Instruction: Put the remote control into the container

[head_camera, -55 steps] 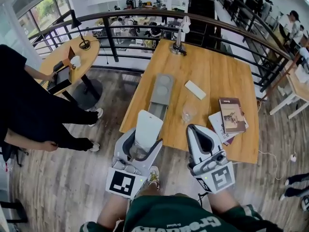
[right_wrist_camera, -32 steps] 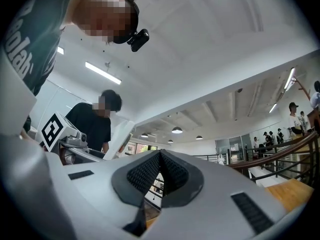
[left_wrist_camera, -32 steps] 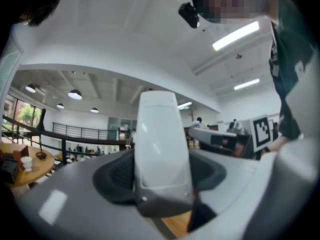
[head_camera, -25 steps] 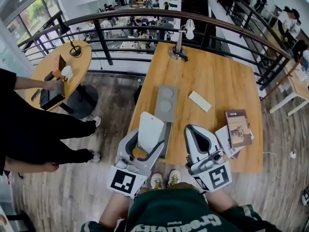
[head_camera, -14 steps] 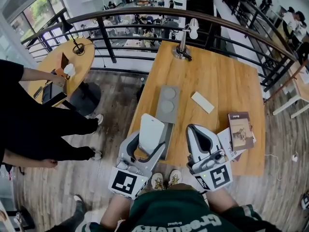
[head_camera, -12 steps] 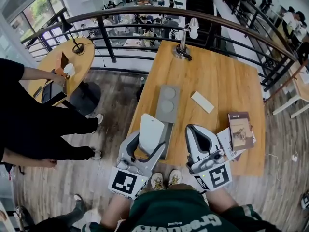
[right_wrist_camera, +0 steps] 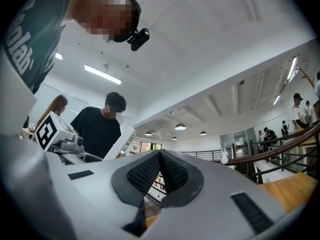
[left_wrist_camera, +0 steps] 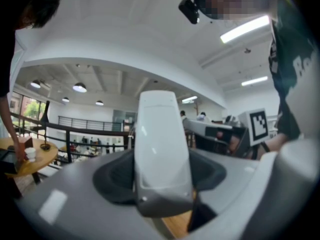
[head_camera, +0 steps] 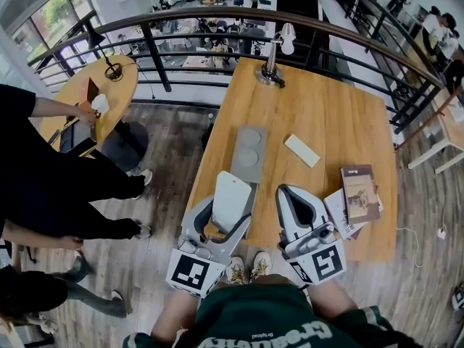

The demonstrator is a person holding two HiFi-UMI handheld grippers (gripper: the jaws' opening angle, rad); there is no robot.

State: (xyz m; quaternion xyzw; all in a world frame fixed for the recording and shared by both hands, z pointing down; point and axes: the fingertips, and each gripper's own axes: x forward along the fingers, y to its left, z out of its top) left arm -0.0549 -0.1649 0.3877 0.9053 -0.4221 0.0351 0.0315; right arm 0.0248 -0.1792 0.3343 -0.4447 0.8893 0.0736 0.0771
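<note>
Here, slim white remote control [head_camera: 232, 198] gripped by left claw [head_camera: 228, 222]; right claw [right_wrist_camera: 160, 170] clenched

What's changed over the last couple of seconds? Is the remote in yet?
Almost nothing on the job. The left gripper still holds the remote control upright, not yet in the container. The right gripper stays shut and empty. Only a bystander has walked in at lower left.
</note>
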